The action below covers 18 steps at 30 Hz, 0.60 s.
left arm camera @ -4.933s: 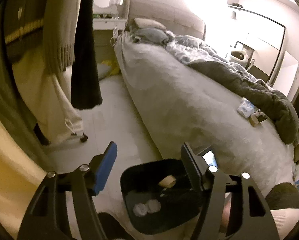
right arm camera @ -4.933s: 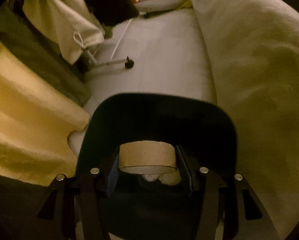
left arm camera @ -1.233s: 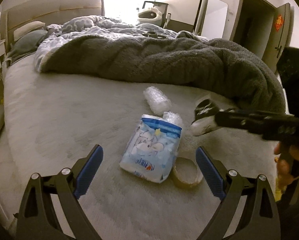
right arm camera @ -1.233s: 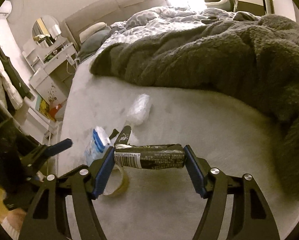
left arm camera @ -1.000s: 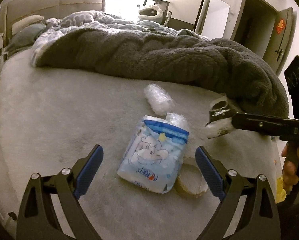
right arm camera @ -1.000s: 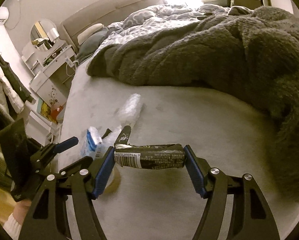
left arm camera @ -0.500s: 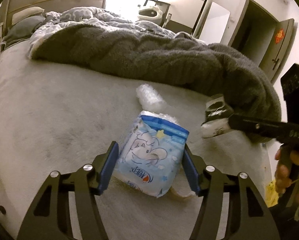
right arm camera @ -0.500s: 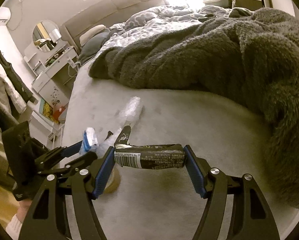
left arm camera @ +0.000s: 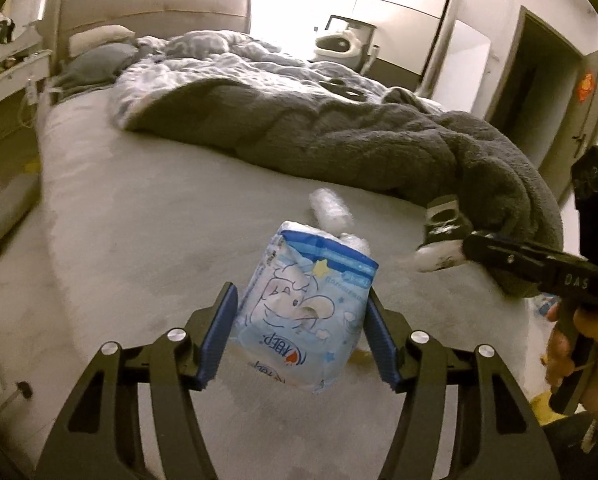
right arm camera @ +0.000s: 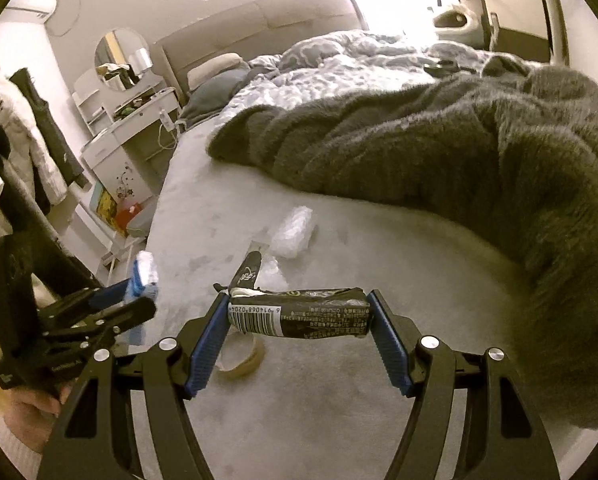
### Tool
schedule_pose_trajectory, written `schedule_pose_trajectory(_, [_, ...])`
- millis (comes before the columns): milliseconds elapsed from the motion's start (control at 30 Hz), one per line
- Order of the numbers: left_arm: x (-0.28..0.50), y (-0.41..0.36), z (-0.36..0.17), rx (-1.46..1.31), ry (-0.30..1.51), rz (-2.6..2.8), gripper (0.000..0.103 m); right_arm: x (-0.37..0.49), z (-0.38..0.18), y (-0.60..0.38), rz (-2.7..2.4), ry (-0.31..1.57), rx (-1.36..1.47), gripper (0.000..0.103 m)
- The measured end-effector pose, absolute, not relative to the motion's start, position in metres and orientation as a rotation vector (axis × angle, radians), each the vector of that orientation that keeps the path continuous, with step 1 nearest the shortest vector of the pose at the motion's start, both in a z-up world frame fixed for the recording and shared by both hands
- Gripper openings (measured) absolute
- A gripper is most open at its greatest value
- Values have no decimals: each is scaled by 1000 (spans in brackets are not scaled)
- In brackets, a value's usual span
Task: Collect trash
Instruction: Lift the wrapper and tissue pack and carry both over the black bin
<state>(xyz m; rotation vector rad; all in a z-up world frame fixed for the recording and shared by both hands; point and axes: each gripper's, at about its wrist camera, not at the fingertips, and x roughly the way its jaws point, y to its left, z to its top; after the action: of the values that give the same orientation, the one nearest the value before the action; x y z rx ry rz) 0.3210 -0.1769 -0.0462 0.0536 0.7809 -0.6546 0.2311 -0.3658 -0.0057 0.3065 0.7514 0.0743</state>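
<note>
Grippers both grip trash: left gripper (left arm camera: 301,320) blue tissue pack (left arm camera: 307,308), right gripper (right arm camera: 299,328) black wrapper (right arm camera: 299,317).

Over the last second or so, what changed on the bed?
The left gripper has just been closing on the blue-and-white pack and has lifted it off the bed, uncovering the tape roll. The right gripper, already shut on the dark wrapper, kept its grip. The clear plastic wrap and grey blanket stayed put.
</note>
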Motion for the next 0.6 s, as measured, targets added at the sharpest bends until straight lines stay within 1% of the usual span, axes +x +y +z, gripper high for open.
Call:
schedule_pose_trajectory(233, [294,-147,-38,14,761,-548,64,226,-8,-358,81,725,292,70])
schedule_pose_trajectory(367, [276,-138,-32,77,730,-531,64,221,-6,-345,106,710,286,70])
schedule_pose_trajectory(600, [244,-85,-37,42,743,-440,64,207,-5,-304,178,692,235,70])
